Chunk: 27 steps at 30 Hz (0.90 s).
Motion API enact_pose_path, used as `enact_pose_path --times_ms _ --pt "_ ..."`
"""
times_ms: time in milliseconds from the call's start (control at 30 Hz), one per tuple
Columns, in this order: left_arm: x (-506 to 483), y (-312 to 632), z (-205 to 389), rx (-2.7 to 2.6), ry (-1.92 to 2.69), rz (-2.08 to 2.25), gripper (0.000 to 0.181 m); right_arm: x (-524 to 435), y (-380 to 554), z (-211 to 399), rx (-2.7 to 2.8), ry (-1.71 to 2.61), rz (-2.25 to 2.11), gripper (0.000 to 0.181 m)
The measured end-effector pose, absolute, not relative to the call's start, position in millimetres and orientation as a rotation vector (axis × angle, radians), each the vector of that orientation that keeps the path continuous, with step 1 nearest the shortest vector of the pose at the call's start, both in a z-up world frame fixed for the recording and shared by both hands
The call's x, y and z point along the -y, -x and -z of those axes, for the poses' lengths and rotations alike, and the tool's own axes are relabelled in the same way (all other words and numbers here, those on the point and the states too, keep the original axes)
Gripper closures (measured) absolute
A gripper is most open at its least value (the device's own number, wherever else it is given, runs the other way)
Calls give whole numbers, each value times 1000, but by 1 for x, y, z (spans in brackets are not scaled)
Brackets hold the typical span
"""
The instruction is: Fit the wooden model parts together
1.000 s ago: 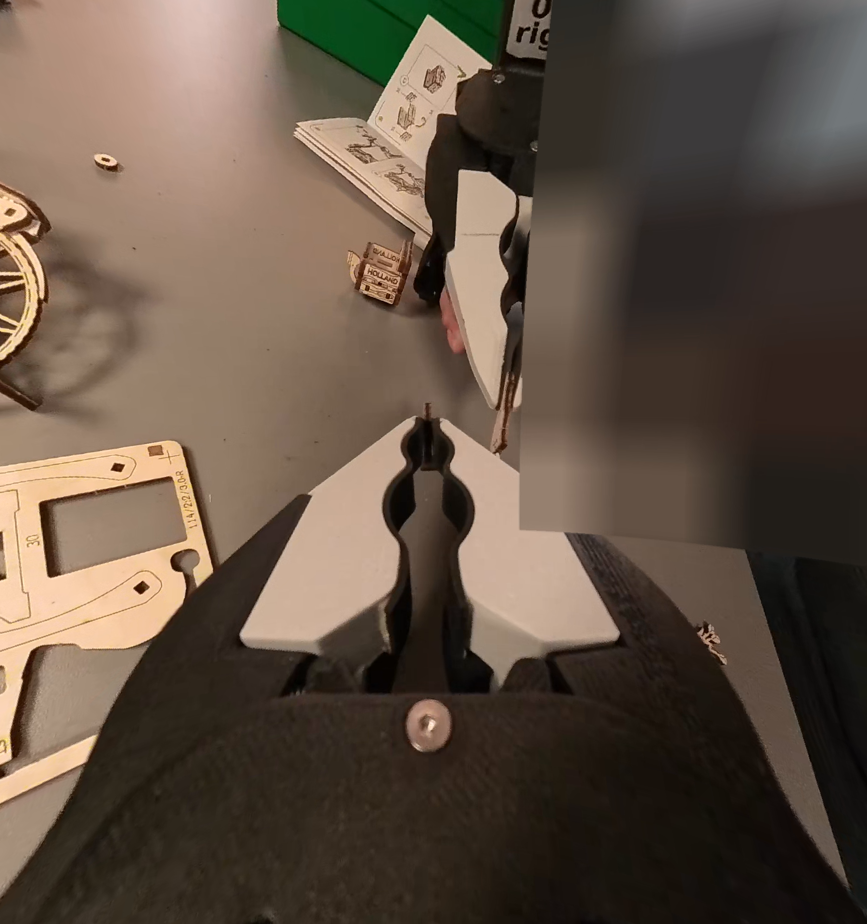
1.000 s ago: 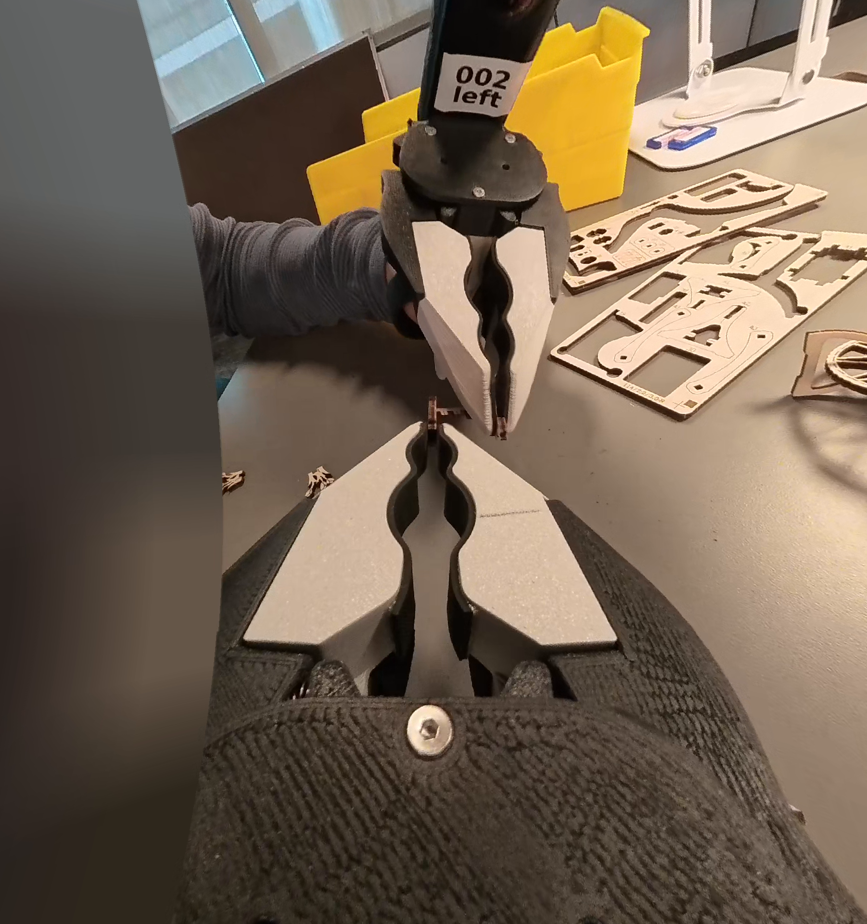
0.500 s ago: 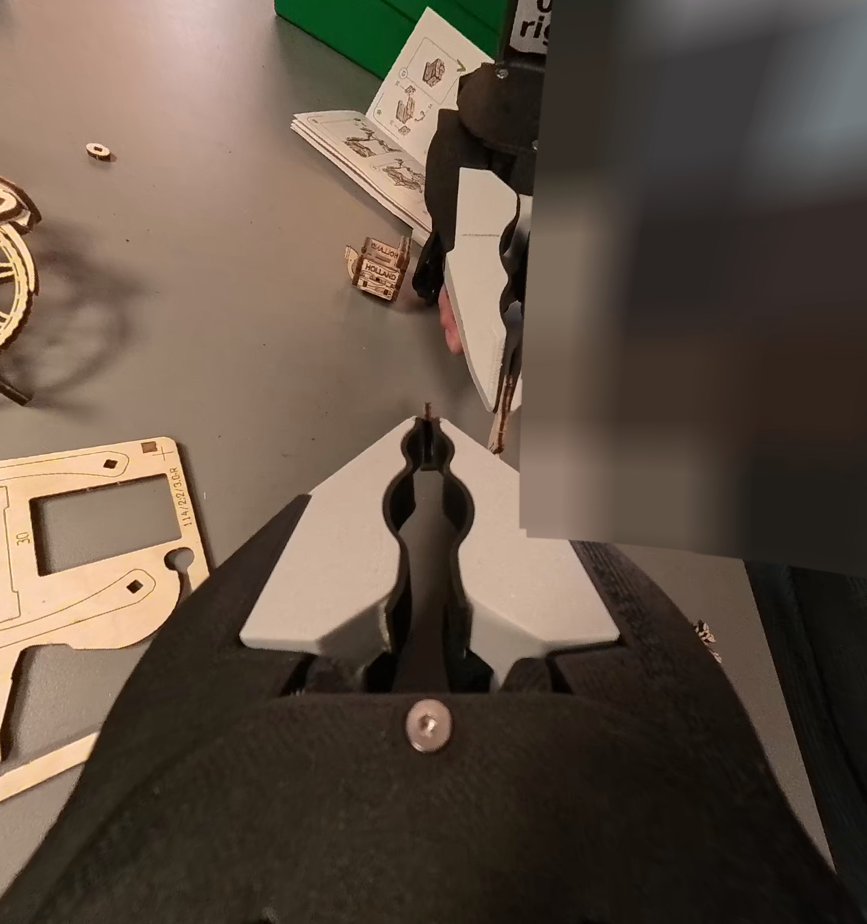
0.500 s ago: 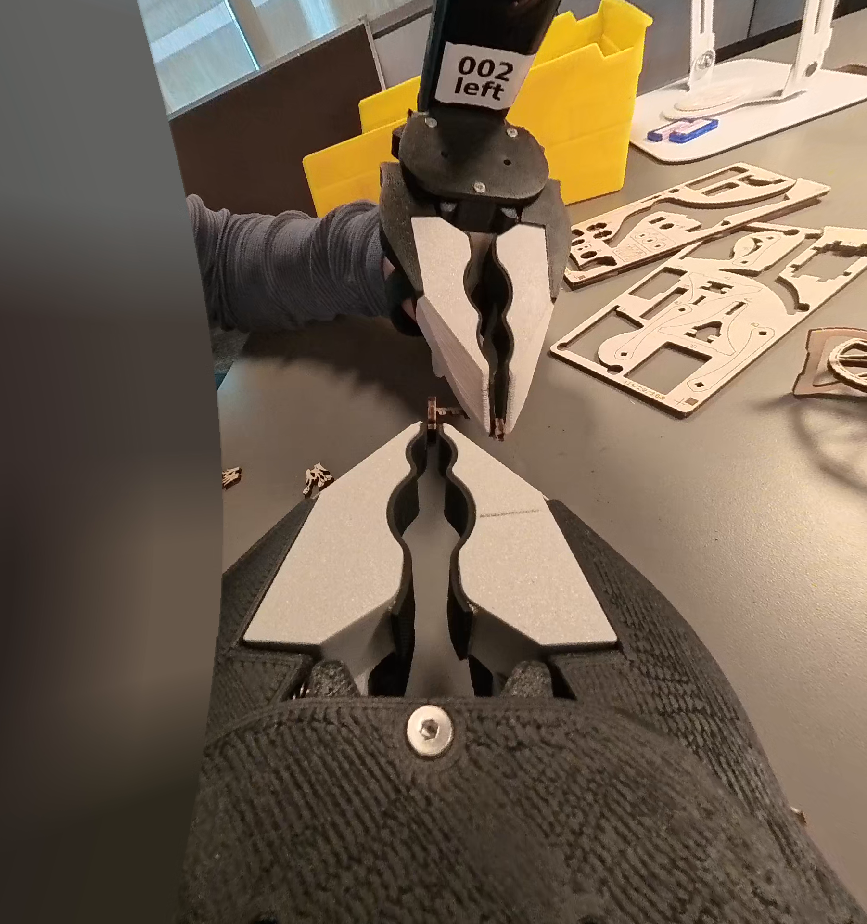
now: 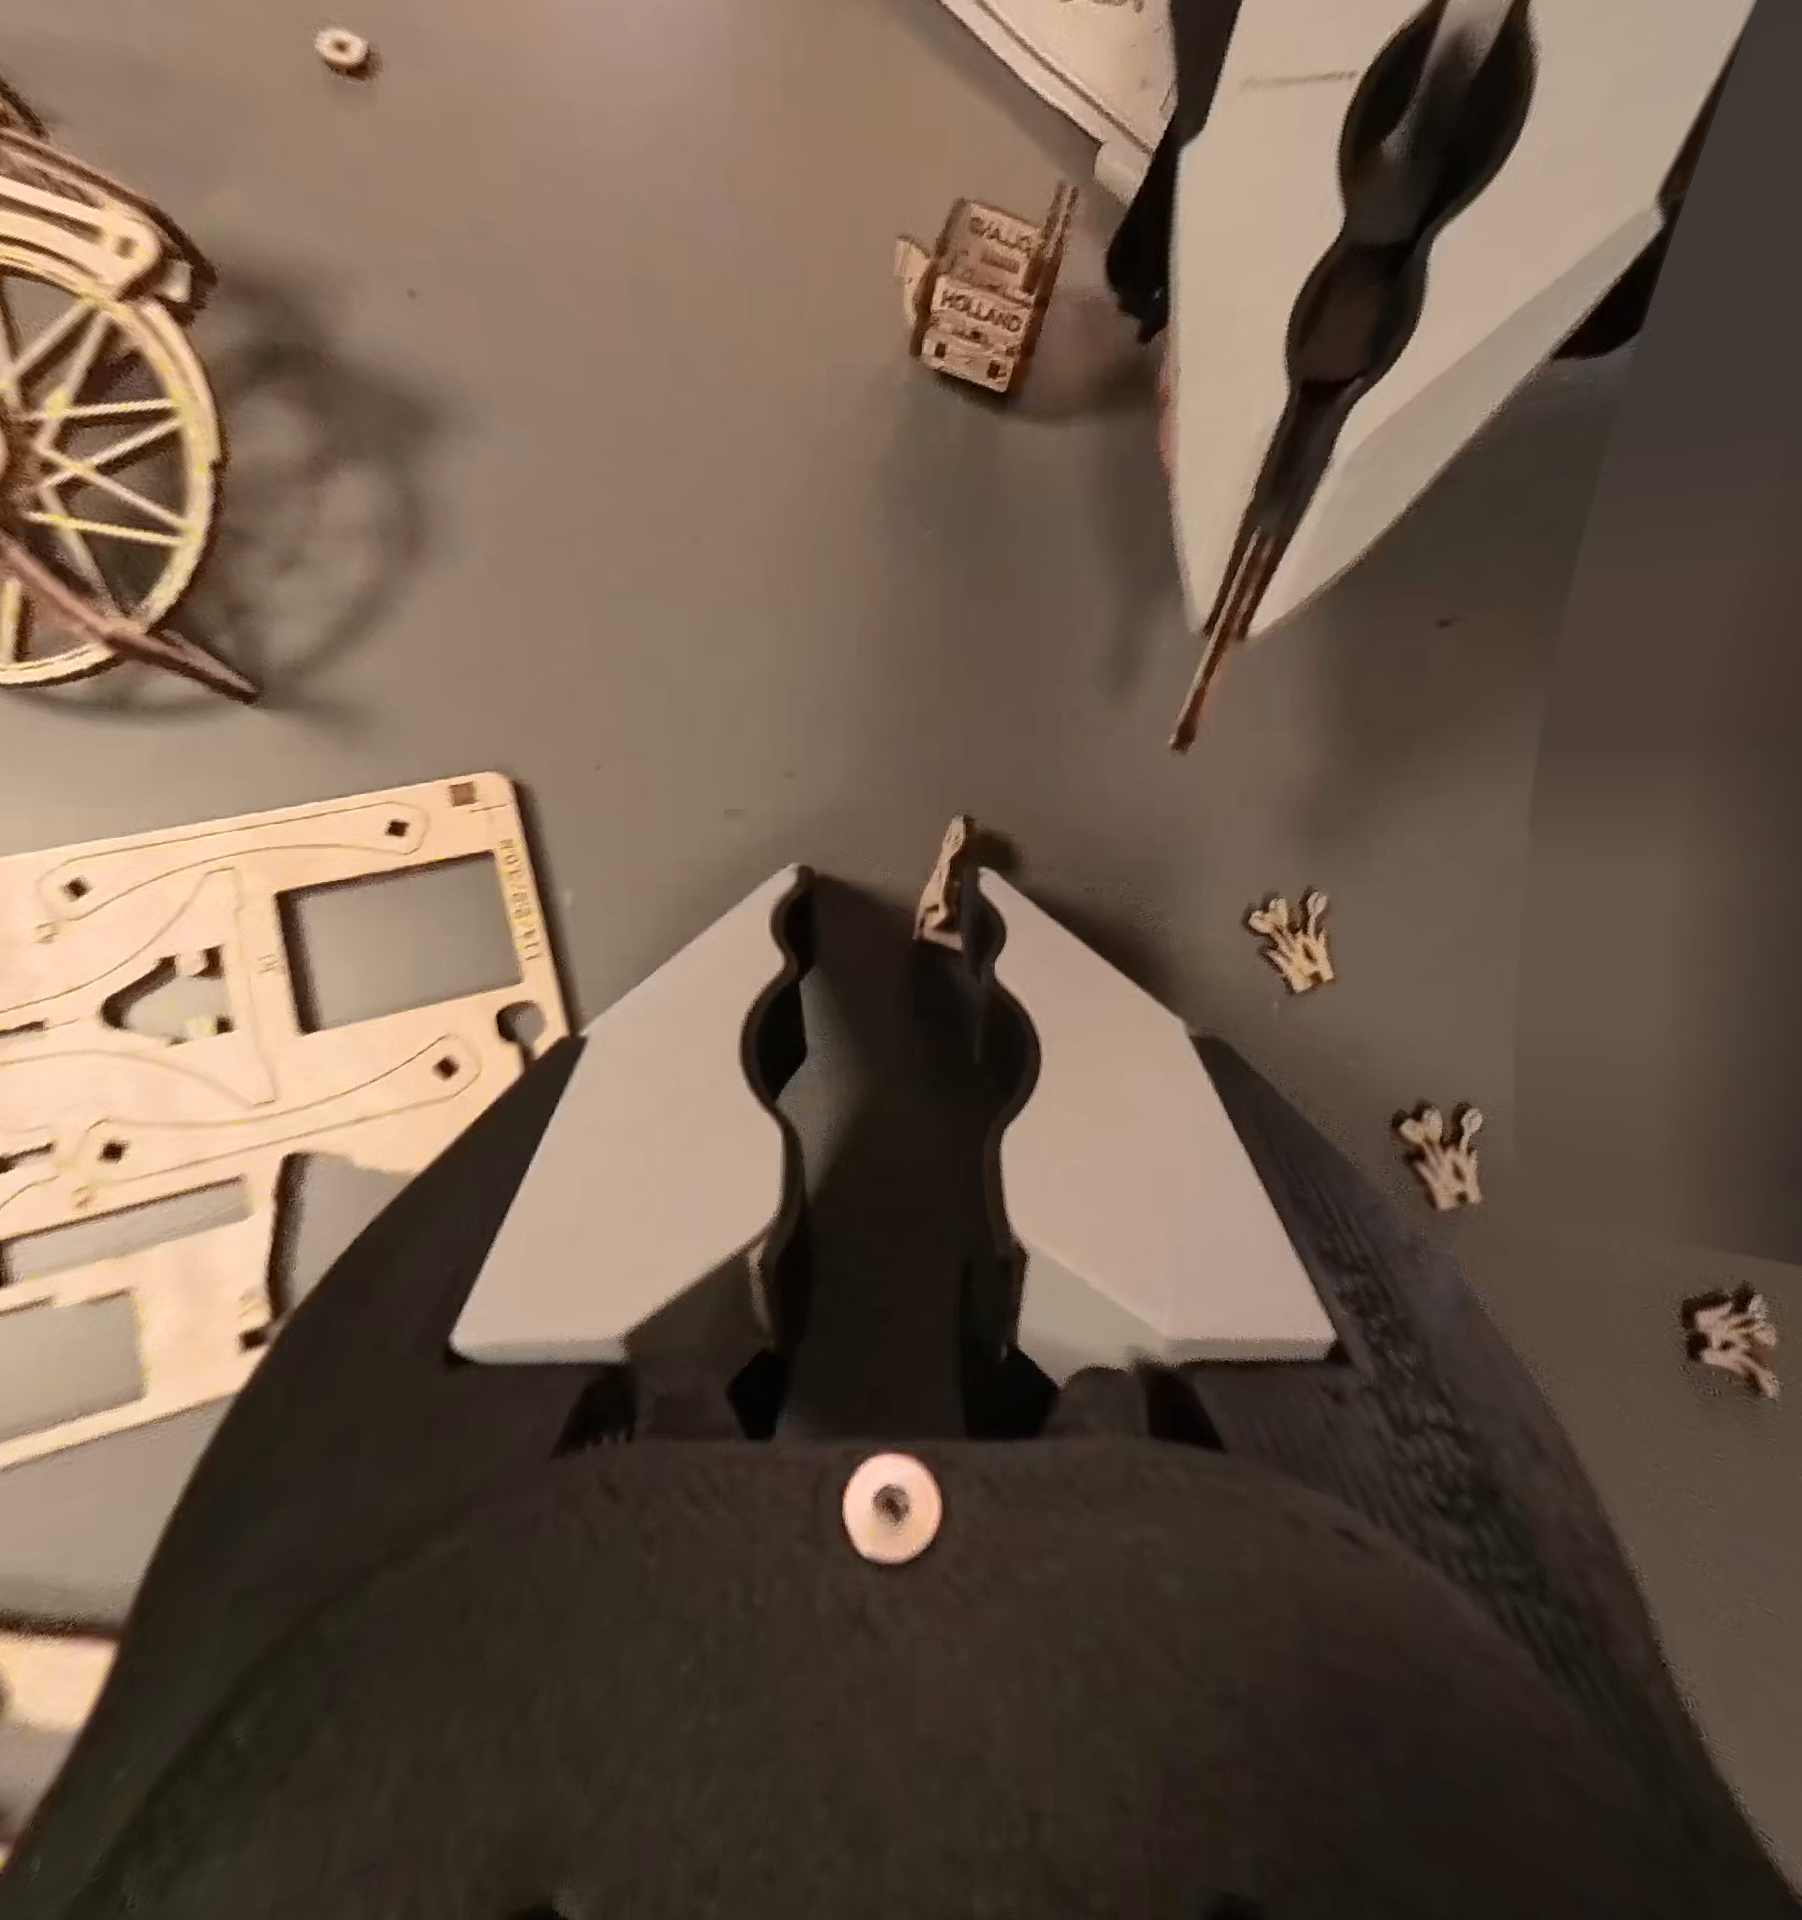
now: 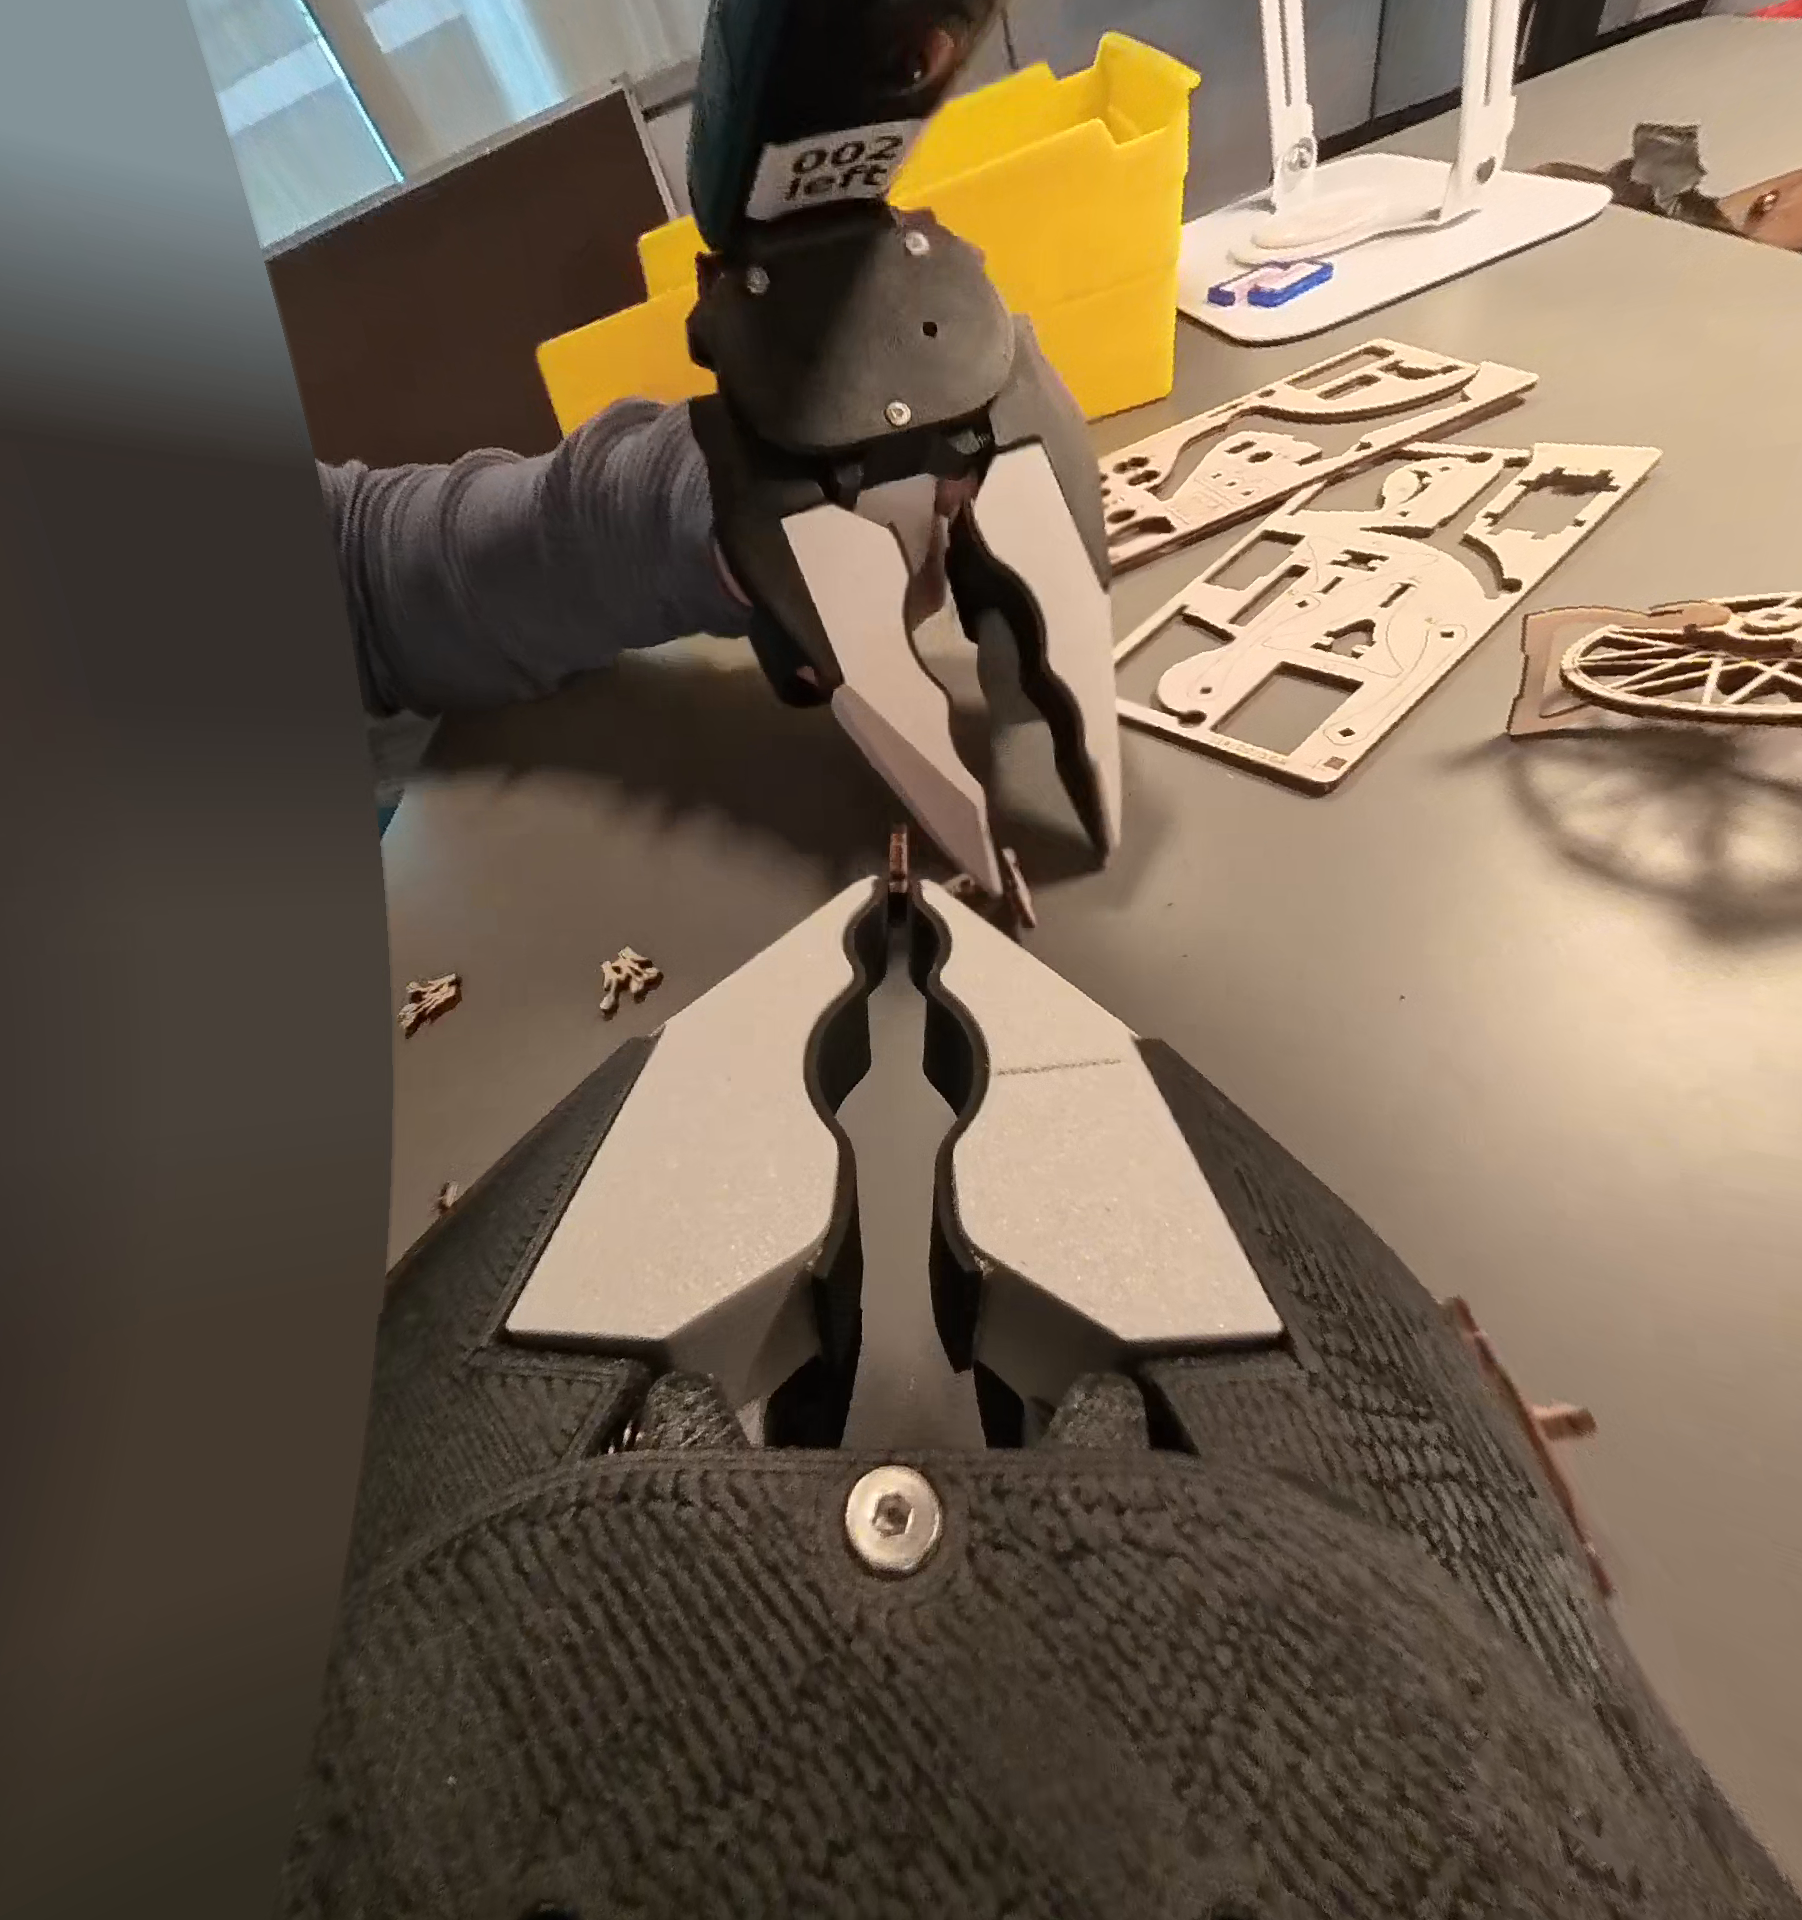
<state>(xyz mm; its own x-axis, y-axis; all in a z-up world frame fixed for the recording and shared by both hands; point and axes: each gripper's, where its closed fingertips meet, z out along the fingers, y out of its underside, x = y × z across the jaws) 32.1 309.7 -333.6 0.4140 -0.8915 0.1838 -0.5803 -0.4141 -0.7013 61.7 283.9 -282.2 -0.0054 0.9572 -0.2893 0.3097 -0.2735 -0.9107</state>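
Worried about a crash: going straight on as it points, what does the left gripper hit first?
Probably the grey table, just past the left gripper's open tips; the right gripper's thin wooden part sits off to one side.

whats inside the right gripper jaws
A thin dark wooden part is pinched in the shut right gripper, with its end poking out past the tips. How far it runs back between the fingers is hidden.
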Motion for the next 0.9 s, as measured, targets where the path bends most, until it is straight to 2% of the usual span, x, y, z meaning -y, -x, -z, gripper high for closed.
enact_pose_path --times_ms 233,467,567,667,767,900 --pt "-309 -12 317 -1173 2089 687 153 -295 -76 286 1284 1726 -1157 180" --pt "-268 -21 308 -1340 1971 769 151 -302 -86 316 1189 2047 -1146 180" --pt "-243 -37 313 -1425 1952 816 140 -305 -88 322 1117 2132 -1167 180" --pt "-227 -50 321 -1498 1952 817 130 -309 -94 328 1107 2185 -1089 167" --pt "-221 -58 326 -1541 1934 805 130 -315 -100 328 1143 2176 -940 150" --pt "-226 -56 338 -1573 1942 683 136 -312 -100 308 1238 2043 -846 152"
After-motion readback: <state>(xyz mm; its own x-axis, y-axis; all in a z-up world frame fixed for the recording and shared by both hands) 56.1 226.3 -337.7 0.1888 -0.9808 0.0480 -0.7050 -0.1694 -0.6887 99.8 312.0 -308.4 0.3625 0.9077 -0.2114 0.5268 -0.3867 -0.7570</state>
